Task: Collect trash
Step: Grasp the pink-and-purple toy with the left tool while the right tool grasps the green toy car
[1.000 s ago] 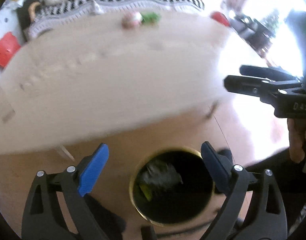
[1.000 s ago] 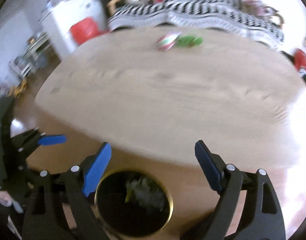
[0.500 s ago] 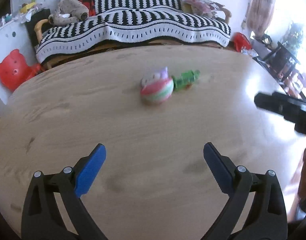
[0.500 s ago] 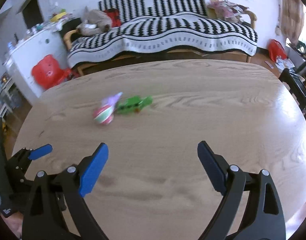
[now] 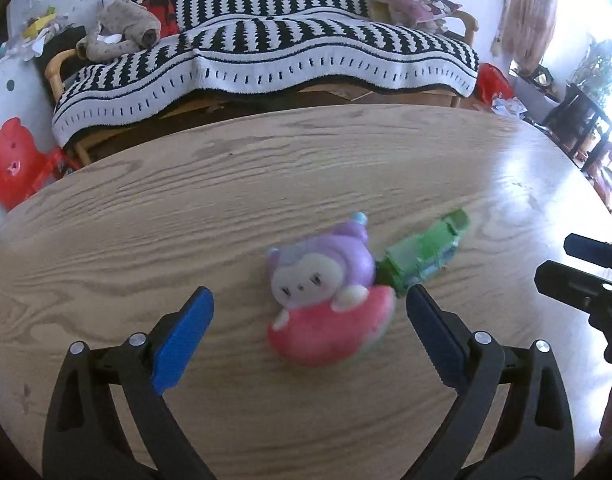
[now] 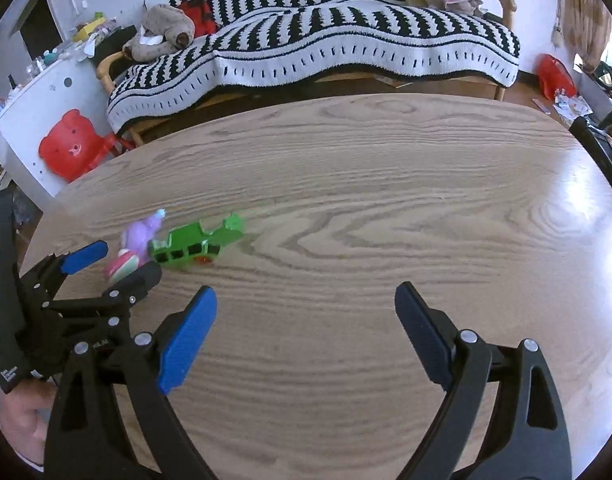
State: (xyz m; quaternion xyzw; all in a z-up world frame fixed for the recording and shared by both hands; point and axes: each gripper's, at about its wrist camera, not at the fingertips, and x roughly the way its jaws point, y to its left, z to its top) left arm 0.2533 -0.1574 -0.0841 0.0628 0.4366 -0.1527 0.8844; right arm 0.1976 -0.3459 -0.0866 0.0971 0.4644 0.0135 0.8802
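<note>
While both grippers hover: wooden table [image 5: 145,216], oval, grained.
Squishy toy [image 5: 326,300]: soft, rounded, purple over pink; between spread jaws of left gripper [image 5: 308,332].
Green toy car [image 6: 197,246]: blocky plastic, touching squishy toy's far side.
Right gripper [image 6: 306,340]: jaws wide, holding nothing.
Sofa [image 6: 346,40]: behind table, striped knit throw.

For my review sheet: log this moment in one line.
left gripper: open, straddling squishy toy | right gripper: open, empty | green toy vehicle: beside squishy | table
</note>
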